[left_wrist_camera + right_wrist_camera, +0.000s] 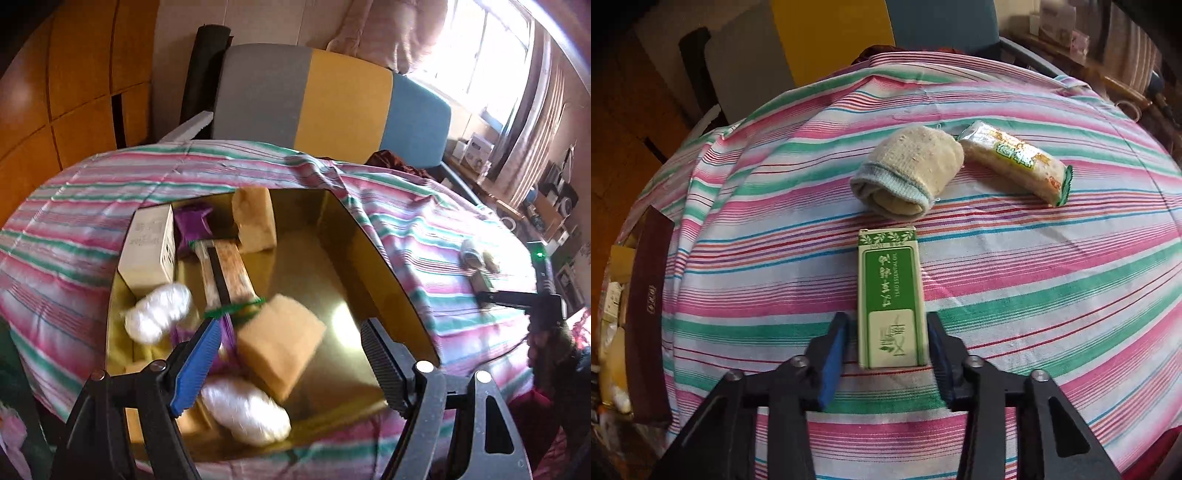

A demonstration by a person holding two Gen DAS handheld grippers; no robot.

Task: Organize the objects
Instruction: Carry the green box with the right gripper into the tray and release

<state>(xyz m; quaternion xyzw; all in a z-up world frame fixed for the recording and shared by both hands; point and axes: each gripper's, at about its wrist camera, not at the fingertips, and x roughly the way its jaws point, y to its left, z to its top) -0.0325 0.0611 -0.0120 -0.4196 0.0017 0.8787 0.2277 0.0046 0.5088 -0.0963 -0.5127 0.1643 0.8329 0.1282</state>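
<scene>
My left gripper (291,325) hangs open over a gold-lined box (388,266), nothing between its fingers. Inside lie a white carton (147,251), purple packets (194,221), tan blocks (280,343), white bundles (159,314) and a long wrapped bar (225,269). In the right wrist view my right gripper (886,321) is shut on the near end of a green essential-oil box (890,280) lying flat on the striped cloth (1034,295). Beyond it rest a rolled sock (908,173) and a wrapped snack (1015,162). The right gripper (495,297) also shows at the far right of the left wrist view.
The box's dark red outer wall (646,314) stands at the left edge of the right wrist view. A grey, yellow and blue headboard (332,99) rises behind the cloth. Cluttered shelves (546,199) line the window side, and wooden cabinets (74,74) the left.
</scene>
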